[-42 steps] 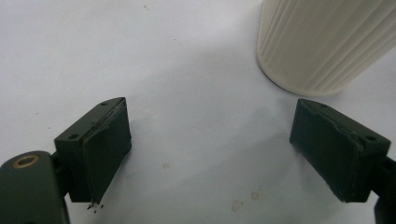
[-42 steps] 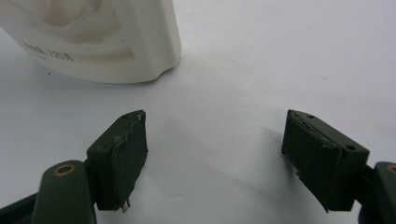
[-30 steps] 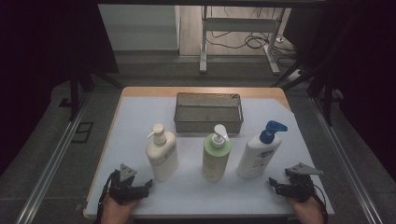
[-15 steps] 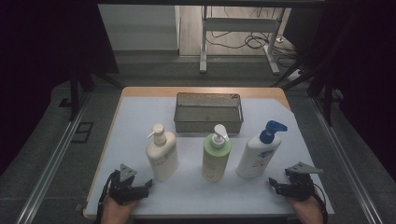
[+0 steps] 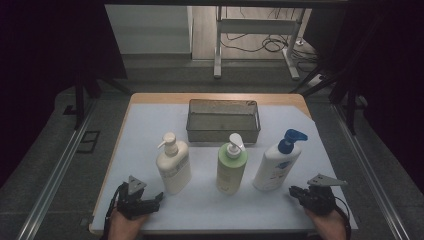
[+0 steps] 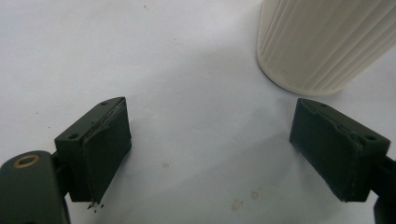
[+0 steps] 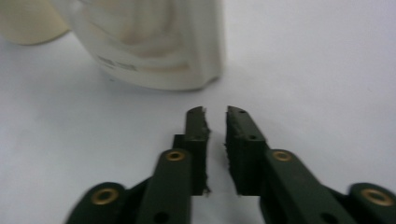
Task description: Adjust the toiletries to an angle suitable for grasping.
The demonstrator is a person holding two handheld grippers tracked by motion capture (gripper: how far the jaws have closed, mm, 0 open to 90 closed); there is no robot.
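Three pump bottles stand in a row on the white table: a cream one (image 5: 173, 167), a green one (image 5: 231, 167) and a white one with a blue pump (image 5: 275, 165). My left gripper (image 5: 156, 199) lies at the front left with its jaws wide open (image 6: 210, 140) and nothing between them. The cream bottle's ribbed base (image 6: 322, 42) stands just ahead and to its right. My right gripper (image 5: 292, 191) lies at the front right. Its jaws have just been closing and now stand almost together (image 7: 215, 114) with nothing between them, a short way from the white bottle's base (image 7: 154, 42).
A grey wire-mesh basket (image 5: 223, 131) sits behind the bottles at the table's far middle. The white mat (image 5: 145, 125) has bare room on both sides of it. Dark floor and metal rails flank the table.
The right gripper's jaws have drawn together. Both hands and all three bottles are where they were.
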